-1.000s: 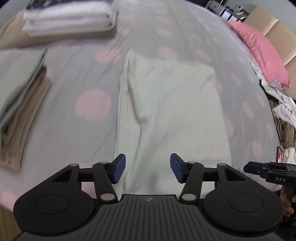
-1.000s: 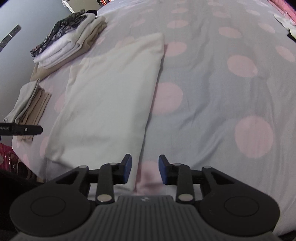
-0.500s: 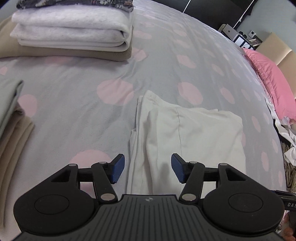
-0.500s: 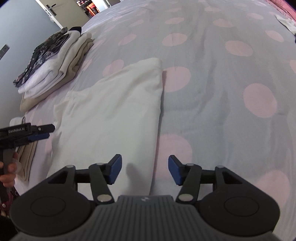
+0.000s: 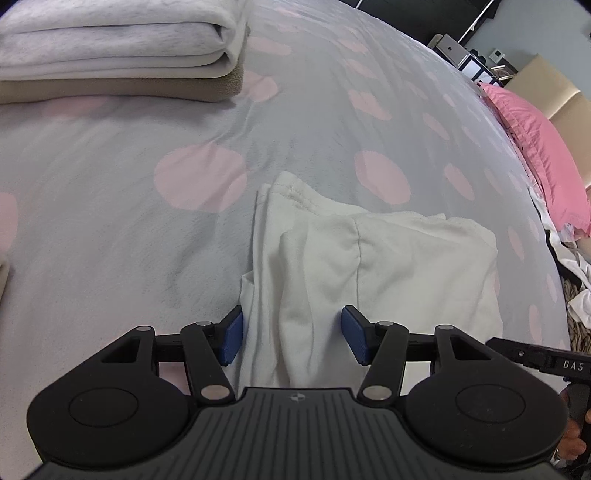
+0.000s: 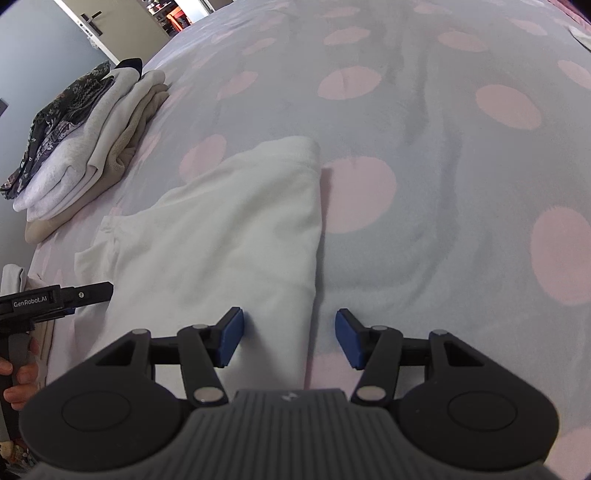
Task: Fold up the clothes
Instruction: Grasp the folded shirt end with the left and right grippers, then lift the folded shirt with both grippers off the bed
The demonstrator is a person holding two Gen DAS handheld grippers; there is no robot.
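Observation:
A cream garment lies folded lengthwise on the grey bedspread with pink dots. My left gripper hangs low over the garment's left edge, open, with the folded edge between its blue pads; the pads do not press it. In the right wrist view the same garment stretches away from me. My right gripper is open astride the garment's right edge, one pad over the cloth and the other over the bedspread. Each gripper's tip shows at the side of the other's view.
A stack of folded clothes sits at the far left of the bed, topped by a dark patterned piece. A pink pillow and a heap of loose clothes lie on the right. A door stands beyond the bed.
Both grippers have moved forward and lower along the cream garment, closer to its far end. The right gripper's jaws have widened. The left jaws stay as they were.

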